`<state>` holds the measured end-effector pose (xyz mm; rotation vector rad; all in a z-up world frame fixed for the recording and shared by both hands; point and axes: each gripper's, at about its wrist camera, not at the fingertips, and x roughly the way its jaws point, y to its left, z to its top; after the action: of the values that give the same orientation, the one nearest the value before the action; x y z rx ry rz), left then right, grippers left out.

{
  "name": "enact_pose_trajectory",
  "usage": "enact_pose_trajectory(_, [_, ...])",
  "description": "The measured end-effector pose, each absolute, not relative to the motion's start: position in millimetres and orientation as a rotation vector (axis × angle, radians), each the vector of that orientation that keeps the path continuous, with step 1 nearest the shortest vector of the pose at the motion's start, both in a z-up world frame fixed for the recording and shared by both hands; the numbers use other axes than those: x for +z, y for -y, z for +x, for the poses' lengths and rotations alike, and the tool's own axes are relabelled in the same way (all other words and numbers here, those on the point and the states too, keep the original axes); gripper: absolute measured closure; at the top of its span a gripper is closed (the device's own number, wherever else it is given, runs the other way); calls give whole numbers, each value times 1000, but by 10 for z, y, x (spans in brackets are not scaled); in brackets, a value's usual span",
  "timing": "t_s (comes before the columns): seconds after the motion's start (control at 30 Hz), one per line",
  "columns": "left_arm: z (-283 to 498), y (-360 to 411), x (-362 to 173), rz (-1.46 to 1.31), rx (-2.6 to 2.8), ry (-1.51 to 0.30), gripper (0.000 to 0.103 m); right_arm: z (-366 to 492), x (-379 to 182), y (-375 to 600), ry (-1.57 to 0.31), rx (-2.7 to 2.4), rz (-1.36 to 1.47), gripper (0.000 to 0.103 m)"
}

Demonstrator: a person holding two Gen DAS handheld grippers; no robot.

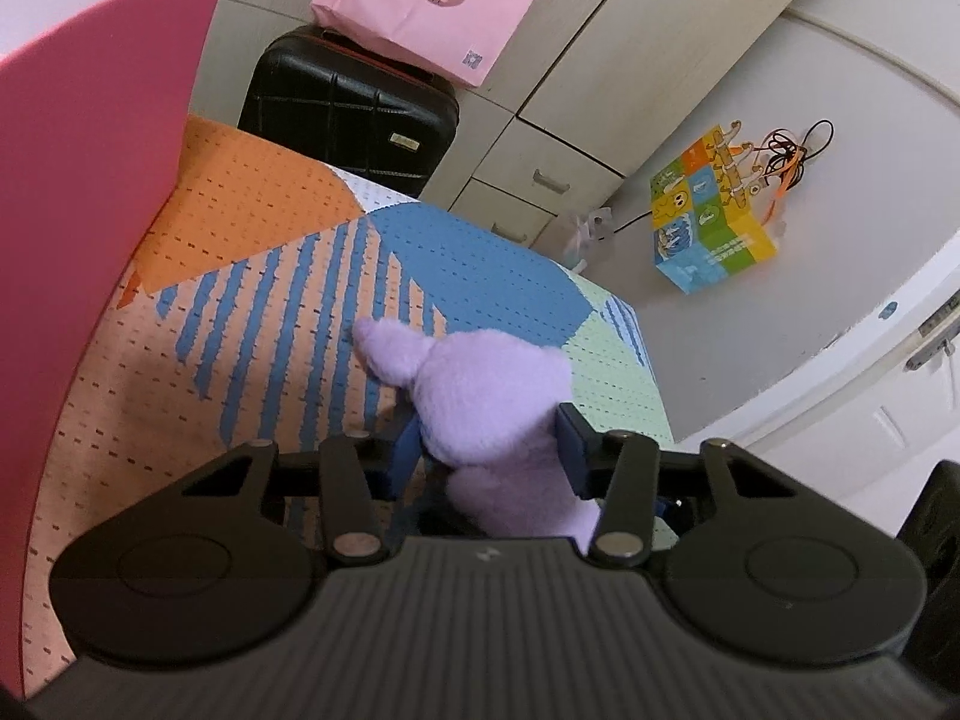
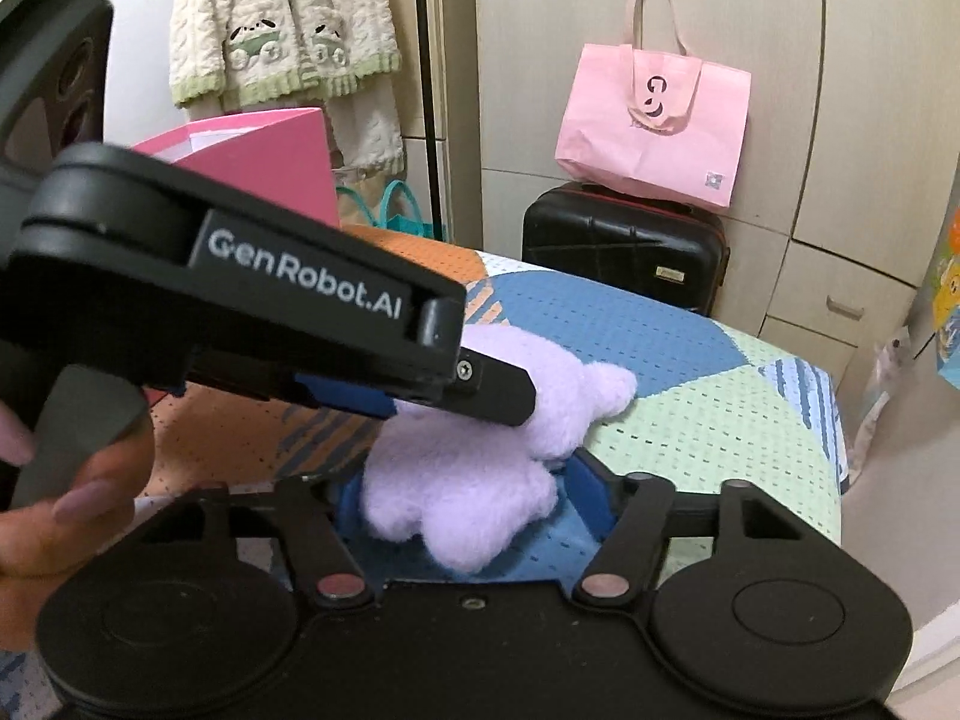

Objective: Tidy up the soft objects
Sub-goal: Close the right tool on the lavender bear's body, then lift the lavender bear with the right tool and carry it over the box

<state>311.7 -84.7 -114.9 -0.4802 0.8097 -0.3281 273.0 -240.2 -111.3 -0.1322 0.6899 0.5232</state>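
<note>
Your left gripper [image 1: 489,456] is clamping the fuzzy lilac plush toy [image 1: 480,402] above the perforated patchwork bedspread [image 1: 288,276]. Your right gripper [image 2: 459,498] is pinching the same plush from below. The pink box [image 1: 90,180] is crowding your left; the ribbed black suitcase [image 2: 624,252] and pink tote bag [image 2: 654,126] are standing beyond.

Both wrist views close over bed [image 1: 492,252], sharing plush [image 1: 498,396], suitcase [image 2: 624,252].

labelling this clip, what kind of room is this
Probably a bedroom: a bed with a patterned cover, a wardrobe behind it, a black suitcase and a sweater hanging up.
</note>
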Motion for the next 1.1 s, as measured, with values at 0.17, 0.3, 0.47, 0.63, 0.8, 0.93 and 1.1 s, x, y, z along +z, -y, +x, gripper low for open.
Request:
enact_pose_trajectory(0.17, [3026, 898, -1086, -434, -325, -800, 60, 2642, -1086, 2429, -702, 498, -78, 46])
enact_pose_trajectory(0.3, [2947, 925, -1043, -413, -318, -807, 60, 2566, -1088, 2433, -705, 486, -61, 46])
enact_pose_trajectory(0.47, [2815, 917, -1010, -387, -337, -840, 60, 2462, -1054, 2439, -737, 472, -27, 46])
enact_pose_trajectory(0.63, [2610, 896, -963, -355, -381, -843, 60, 2234, -1026, 2442, -744, 437, 17, 46])
enact_pose_trajectory(0.8, [2369, 833, -910, -316, -414, -823, 60, 2025, -995, 2437, -746, 430, 56, 46])
enact_pose_trajectory(0.93, [2158, 804, -839, -267, -452, -801, 60, 1833, -943, 2421, -741, 417, 67, 46])
enact_pose_trajectory(1.1, [1864, 747, -728, -205, -490, -775, 60, 1579, -862, 2392, -725, 419, 57, 46])
